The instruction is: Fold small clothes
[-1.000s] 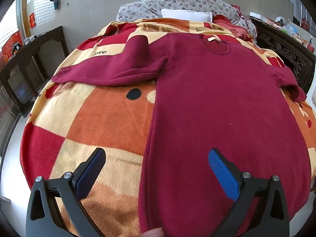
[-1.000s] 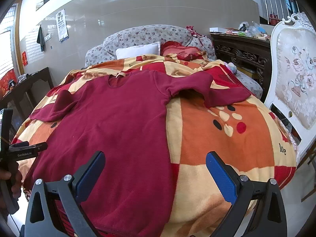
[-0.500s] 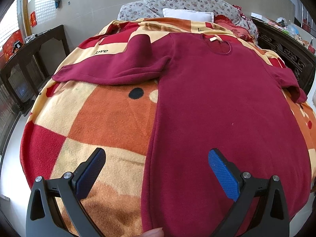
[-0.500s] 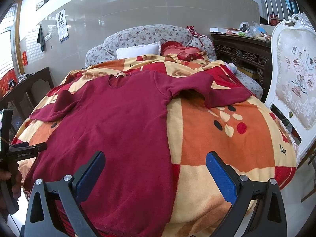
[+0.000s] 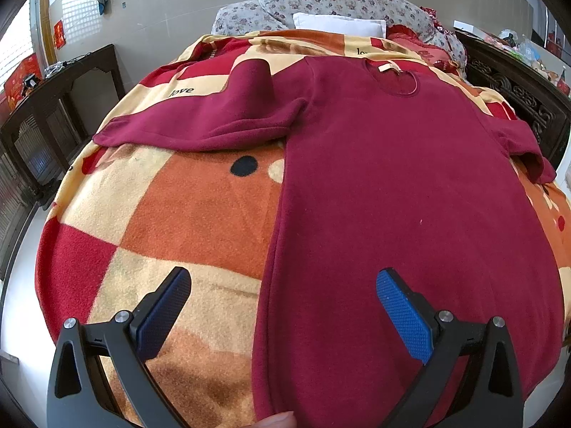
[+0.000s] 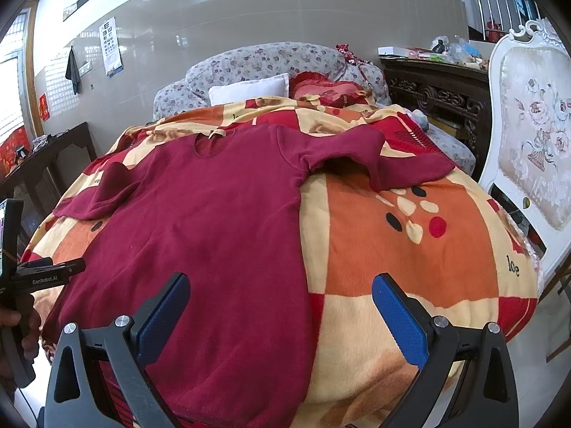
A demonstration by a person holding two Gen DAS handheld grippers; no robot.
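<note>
A dark red long-sleeved shirt (image 5: 392, 196) lies flat, neck away from me, on an orange, cream and red checked blanket (image 5: 185, 221); both sleeves are spread out to the sides. My left gripper (image 5: 282, 306) is open above the shirt's left side seam near the hem, holding nothing. In the right wrist view the shirt (image 6: 214, 221) fills the left half, and my right gripper (image 6: 280, 306) hovers open over its right side edge near the hem. The left gripper's body (image 6: 43, 274) shows at the far left, held by a hand (image 6: 21, 324).
Pillows (image 6: 249, 87) and a floral headboard (image 6: 267, 60) stand at the bed's far end. Dark carved wooden furniture (image 5: 517, 96) flanks the bed on the right, a dark bench (image 5: 53, 107) on the left. A white upholstered chair (image 6: 528, 135) stands close on the right.
The left wrist view has shifted slightly, so the shirt sits a little further right and closer. The right wrist view is nearly unchanged. Both grippers have stayed open.
</note>
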